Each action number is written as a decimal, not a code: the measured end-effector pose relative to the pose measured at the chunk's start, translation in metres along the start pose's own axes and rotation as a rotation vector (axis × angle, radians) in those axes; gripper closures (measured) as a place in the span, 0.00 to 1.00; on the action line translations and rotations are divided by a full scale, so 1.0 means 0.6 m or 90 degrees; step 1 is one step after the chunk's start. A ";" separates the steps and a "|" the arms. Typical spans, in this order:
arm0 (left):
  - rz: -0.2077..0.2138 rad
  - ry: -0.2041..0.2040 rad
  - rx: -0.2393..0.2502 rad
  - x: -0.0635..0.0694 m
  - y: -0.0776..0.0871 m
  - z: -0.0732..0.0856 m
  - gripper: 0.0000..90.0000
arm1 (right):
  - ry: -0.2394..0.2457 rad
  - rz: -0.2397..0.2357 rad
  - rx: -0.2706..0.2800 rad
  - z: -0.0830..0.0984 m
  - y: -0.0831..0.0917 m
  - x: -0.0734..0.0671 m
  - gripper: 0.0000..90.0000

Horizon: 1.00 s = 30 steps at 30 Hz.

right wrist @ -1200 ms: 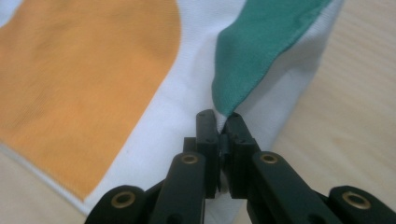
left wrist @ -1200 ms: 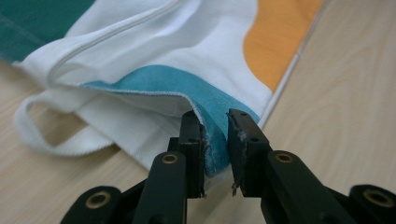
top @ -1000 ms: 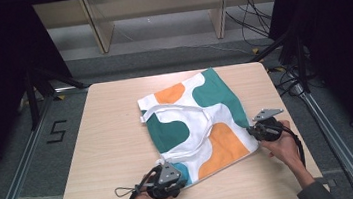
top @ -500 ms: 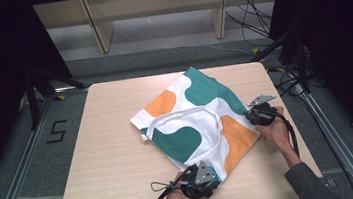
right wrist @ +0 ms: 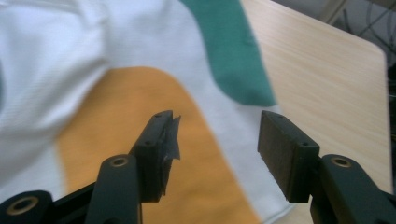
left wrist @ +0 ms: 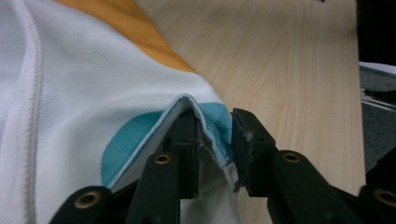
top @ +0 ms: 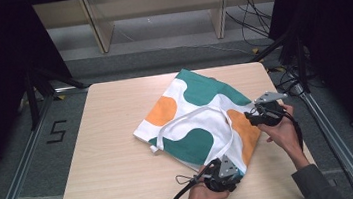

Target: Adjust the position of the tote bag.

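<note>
The tote bag (top: 194,120) lies diagonally, its near corner pinched by the left gripper (left wrist: 215,140); the right gripper (right wrist: 215,149) fingers gape apart.

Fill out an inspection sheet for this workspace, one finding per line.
Surface: light wood table, flat, bare around the cloth.
Job's things: white tote bag with green and orange patches, lying rumpled, straps on top.
Clutter: nothing seen.
Grippers: left gripper pinches the bag's near corner; right gripper open above the orange patch.
Cables: one trails from the left gripper; more on the floor beyond.
Surroundings: metal rails, wooden shelf legs, floor marking "5".
</note>
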<state>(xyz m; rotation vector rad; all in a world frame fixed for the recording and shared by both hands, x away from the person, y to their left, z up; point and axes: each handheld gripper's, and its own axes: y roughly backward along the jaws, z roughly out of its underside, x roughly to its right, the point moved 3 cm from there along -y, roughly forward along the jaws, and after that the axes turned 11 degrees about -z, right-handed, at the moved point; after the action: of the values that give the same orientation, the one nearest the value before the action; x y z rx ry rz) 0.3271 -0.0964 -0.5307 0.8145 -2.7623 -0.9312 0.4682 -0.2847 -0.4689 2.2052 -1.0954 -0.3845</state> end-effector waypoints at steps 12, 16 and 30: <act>-0.013 0.006 0.004 -0.053 0.124 0.028 0.34 | 0.011 -0.128 -0.023 0.029 0.032 -0.099 0.42; -0.091 0.053 0.004 -0.118 0.180 0.070 0.33 | 0.032 -0.175 -0.020 0.044 0.049 -0.150 0.39; -0.280 0.151 -0.062 -0.256 0.285 0.191 0.30 | 0.121 -0.232 -0.109 0.087 0.031 -0.255 0.40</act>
<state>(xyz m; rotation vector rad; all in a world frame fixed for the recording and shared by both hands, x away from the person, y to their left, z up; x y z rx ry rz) 0.3487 0.1590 -0.5126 1.4451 -2.3581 -0.9478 0.3370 -0.1936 -0.4990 2.2307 -0.5377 -0.3972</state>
